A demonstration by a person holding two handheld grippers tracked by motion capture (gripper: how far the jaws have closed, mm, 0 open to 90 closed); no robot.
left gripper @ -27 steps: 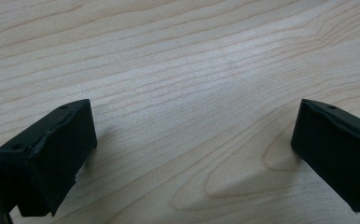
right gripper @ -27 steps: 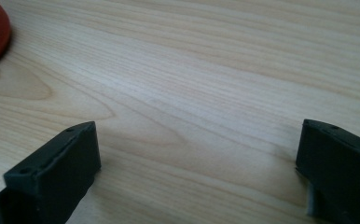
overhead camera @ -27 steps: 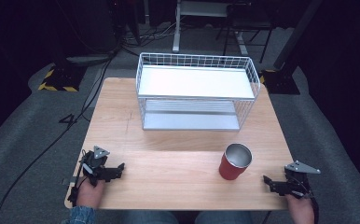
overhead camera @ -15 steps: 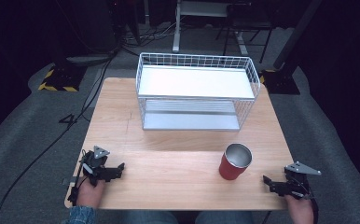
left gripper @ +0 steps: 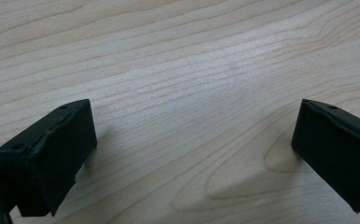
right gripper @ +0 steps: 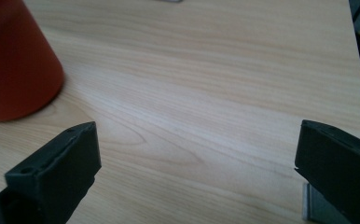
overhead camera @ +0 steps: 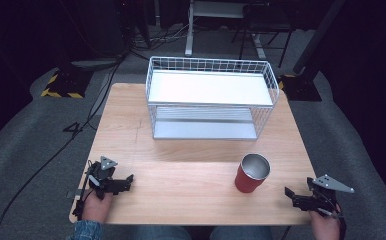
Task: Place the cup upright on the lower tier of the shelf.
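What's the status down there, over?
Left gripper and right gripper both open, empty, low over the table. Red cup upright, untouched, nearer the right gripper. Path to it clear.

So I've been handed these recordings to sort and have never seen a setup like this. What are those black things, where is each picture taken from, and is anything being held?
There is no robot here. A person sits at a wooden table and holds a hand-operated two-jaw tool in each hand: the left gripper and the right gripper.

The high view looks down from above the person's side, so the hands come in at the bottom. The other two pictures come from small cameras riding on the grippers; the black blocks at the bottom corners are each gripper's own jaws.

On the table stand a red cup, upright with a shiny inside, and behind it a white wire basket rack. The right gripper view catches the cup's side at its upper left.

Nothing is held: both pairs of jaws stand wide apart over bare wood.
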